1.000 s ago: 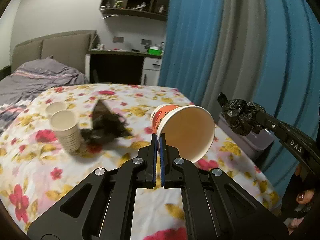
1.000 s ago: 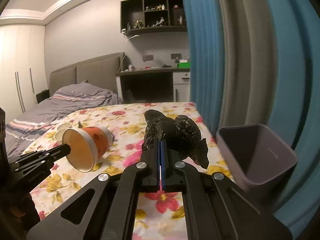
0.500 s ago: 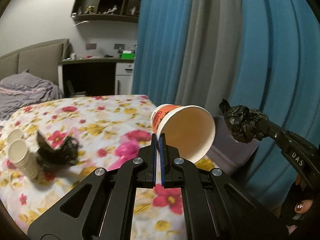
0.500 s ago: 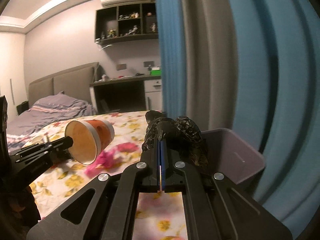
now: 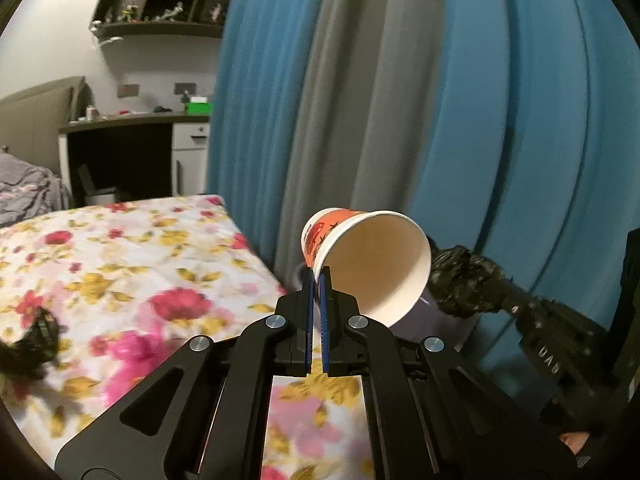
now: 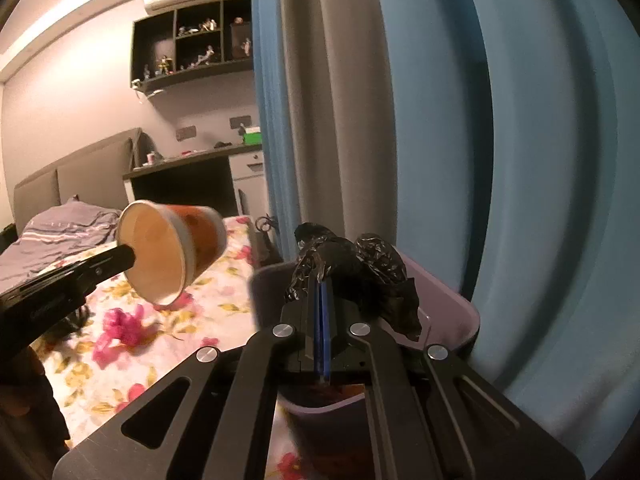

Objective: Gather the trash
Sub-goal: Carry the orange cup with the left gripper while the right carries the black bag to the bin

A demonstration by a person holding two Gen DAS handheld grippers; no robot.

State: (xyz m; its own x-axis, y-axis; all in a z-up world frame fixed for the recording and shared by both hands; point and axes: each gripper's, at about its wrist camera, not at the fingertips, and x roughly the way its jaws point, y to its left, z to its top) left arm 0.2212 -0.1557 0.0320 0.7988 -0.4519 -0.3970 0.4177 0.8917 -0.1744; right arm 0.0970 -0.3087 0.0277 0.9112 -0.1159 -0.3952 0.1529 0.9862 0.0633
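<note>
The right claw (image 6: 320, 284), clenched on a crumpled black bag (image 6: 352, 264), hangs directly over the purple bin (image 6: 460, 312), nearer it than the left claw (image 5: 317, 280), which grips a paper cup (image 5: 368, 256) by its rim beside the bin over the bed's (image 5: 120, 264) edge.

Both views are fisheye, so the curtain (image 5: 400, 100) folds bow outward and a dark vignette rounds every corner; the room is dim, lit warmly from a ceiling strip (image 6: 100, 12) glowing in the upper left of the right wrist frame; that view carries an orange cast, the left wrist one a cooler tone; motion blur smears the floral bedspread (image 5: 120, 280) at lower left and softens the shelf (image 6: 192, 48) at upper left; the black tongs frames at the bottom stay sharp, their bolts catching small highlights; the paper cup (image 5: 368, 260) interior is evenly lit, without glare.
</note>
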